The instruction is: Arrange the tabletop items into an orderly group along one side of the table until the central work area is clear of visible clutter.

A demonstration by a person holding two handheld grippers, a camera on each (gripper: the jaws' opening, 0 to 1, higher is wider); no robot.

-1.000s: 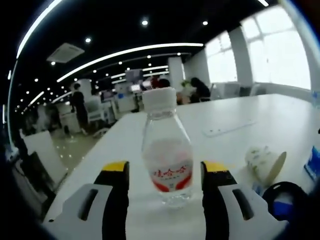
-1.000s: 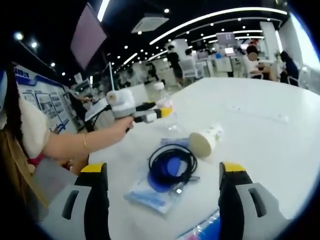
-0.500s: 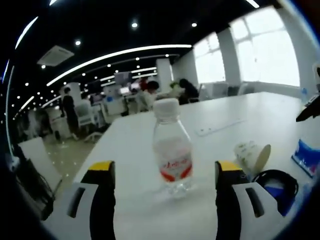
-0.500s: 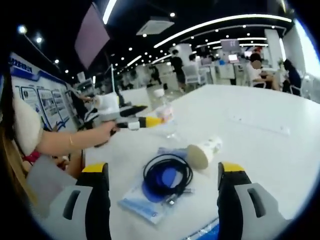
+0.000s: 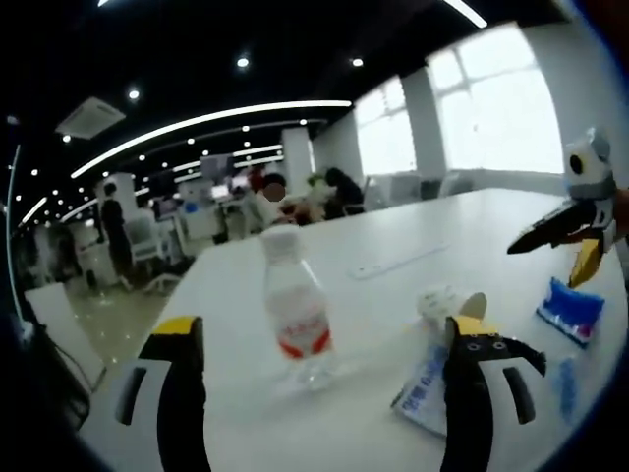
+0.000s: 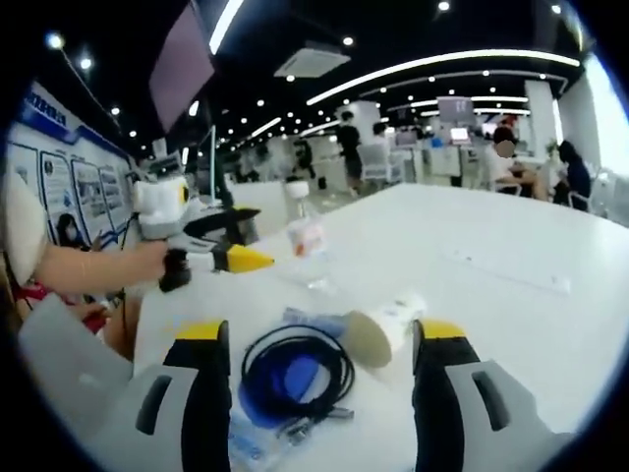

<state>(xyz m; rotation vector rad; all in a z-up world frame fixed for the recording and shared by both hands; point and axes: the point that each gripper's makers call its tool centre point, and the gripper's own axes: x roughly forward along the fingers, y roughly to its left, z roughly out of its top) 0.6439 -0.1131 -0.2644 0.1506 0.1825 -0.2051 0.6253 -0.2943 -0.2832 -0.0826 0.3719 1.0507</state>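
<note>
Here, largest first:
Worktop [image 5: 413, 246]: a white surface is spreading across the lower half of both views, running back toward an office of desks and ceiling lights.
Left gripper [image 5: 319, 393]: its yellow-tipped fingers are rising from the bottom of the left gripper view, standing wide apart and gripping nothing; in the right gripper view it [image 6: 211, 258] is reaching in from the left, held by a hand [image 6: 152, 264].
Right gripper [image 6: 314, 388]: its fingers are standing spread at the bottom of the right gripper view, with nothing between them; in the left gripper view it [image 5: 575, 236] is hanging at the right edge, above the worktop.
Water bottle [image 5: 293, 315]: it is standing upright, white-capped with a red label, in the lower centre of the left gripper view between the two fingers but touching neither; in the right gripper view it [image 6: 303, 234] is sitting left of centre, just beyond the left gripper's tips.
Black cable [image 6: 295, 372]: it is lying coiled on a blue-and-clear packet [image 6: 257, 433] in the lower centre of the right gripper view.
Paper cup [image 6: 378, 329]: it is lying on its side just right of the cable, its open mouth facing the camera; in the left gripper view it [image 5: 447, 303] is lying right of centre.
Blue pack [image 5: 568, 310]: it is resting on the worktop at the right of the left gripper view, below the right gripper.
</note>
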